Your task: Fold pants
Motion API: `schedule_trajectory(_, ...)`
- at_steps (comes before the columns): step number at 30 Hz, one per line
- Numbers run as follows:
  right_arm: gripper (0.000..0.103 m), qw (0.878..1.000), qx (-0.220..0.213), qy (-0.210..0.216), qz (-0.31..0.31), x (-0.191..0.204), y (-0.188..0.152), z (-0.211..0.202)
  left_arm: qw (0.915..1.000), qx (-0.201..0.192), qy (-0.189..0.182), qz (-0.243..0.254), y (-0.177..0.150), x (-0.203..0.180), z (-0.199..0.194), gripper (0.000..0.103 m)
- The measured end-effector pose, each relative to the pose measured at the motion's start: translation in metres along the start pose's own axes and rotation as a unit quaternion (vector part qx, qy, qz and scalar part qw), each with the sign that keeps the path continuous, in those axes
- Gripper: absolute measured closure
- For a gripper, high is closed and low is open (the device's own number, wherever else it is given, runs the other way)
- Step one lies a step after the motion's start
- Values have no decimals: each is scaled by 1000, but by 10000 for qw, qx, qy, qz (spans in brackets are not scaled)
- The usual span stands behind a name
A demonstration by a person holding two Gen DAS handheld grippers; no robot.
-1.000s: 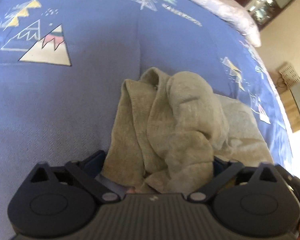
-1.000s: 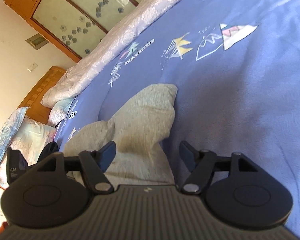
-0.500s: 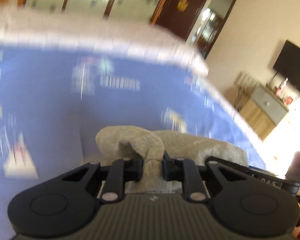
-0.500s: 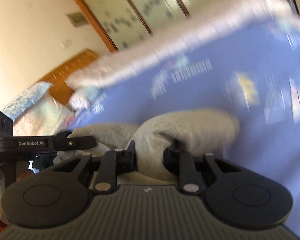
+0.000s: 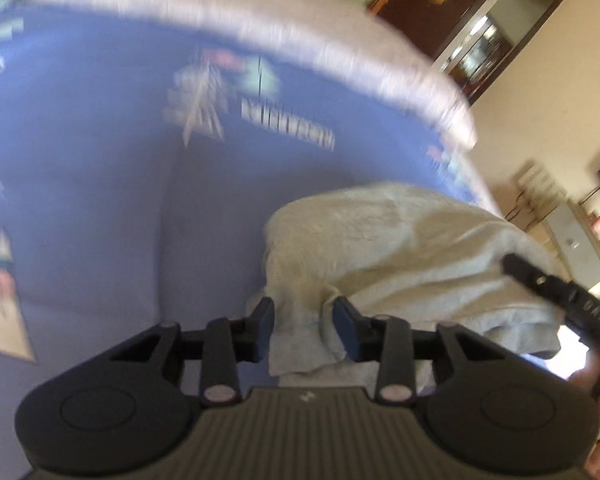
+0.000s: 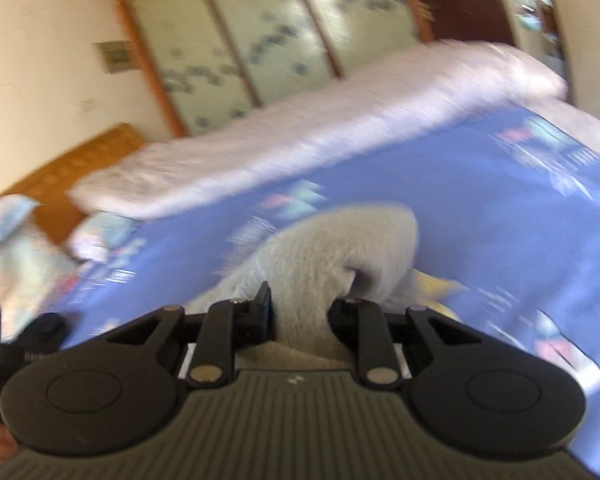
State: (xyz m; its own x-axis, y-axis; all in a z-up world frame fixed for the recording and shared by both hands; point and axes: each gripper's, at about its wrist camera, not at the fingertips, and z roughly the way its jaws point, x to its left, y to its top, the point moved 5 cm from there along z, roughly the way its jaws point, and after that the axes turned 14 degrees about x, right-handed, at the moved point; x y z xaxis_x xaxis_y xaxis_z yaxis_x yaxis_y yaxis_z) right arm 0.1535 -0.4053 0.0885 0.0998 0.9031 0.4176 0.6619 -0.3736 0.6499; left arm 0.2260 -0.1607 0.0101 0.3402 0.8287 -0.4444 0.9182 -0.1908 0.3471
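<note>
The beige-grey pants (image 5: 400, 248) hang bunched and lifted off the blue bedcover (image 5: 100, 160). A fold of them sits between the pads of my left gripper (image 5: 302, 316); its jaws are opening a little while the cloth is still pinched. The tip of the other gripper (image 5: 540, 280) reaches into the fabric from the right. In the right wrist view my right gripper (image 6: 300, 308) is shut on a thick rounded fold of the pants (image 6: 332, 248), raised above the bedcover (image 6: 500, 220). Both views are motion-blurred.
A pale rolled quilt (image 6: 300, 132) lies along the bed's far side. Pillows (image 6: 16, 248) and a wooden headboard (image 6: 80, 160) are at the left, with a glass-door wardrobe (image 6: 260, 40) behind. A dark door (image 5: 460, 20) and a low cabinet (image 5: 572, 240) stand to the right.
Both grippers went from open around the pants to shut on them. They then rose and carried the fabric up off the bed, and the views tilted toward the room.
</note>
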Motion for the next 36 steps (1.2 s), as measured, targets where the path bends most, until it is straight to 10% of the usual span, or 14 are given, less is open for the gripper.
schedule_trajectory(7,72,9970,390,-604,270,-75,-9,9,9949,790,-102,-616,-5,-11,78,41)
schedule_trajectory(12,33,9845,550,462,1601,-120,-14,23,9856,906,-945,-1069,-1,-9,93,1)
schedule_trajectory(14,18,9738,601,775,2051,-132,-23,27,9837,933,-1111,-1066,2,-13,101,1)
schedule_trajectory(16,16,9647,771,834,2376,-137,-34,38,9838,945,-1200,-935,4,-22,107,26)
schedule_trajectory(17,20,9568,952,1008,2557,-138,-41,46,9849,1024,-1110,-846,1,-27,106,57)
schedule_trajectory(18,43,9484,1148,1214,2695,-134,-47,52,9839,1154,-1081,-828,2,-30,109,65)
schedule_trajectory(20,58,9541,1163,1088,2537,-118,-46,49,9836,1137,-1150,-803,10,-30,99,76)
schedule_trajectory(26,67,9681,24,1796,1748,-49,15,-1,9884,53,-1482,-322,64,-18,4,79)
schedule_trajectory(32,67,9608,-1194,2272,1050,21,66,-6,9885,-1269,-716,413,127,-14,-70,80)
schedule_trajectory(36,56,9637,-927,2245,1106,32,59,50,9948,-967,-163,259,131,33,-36,67)
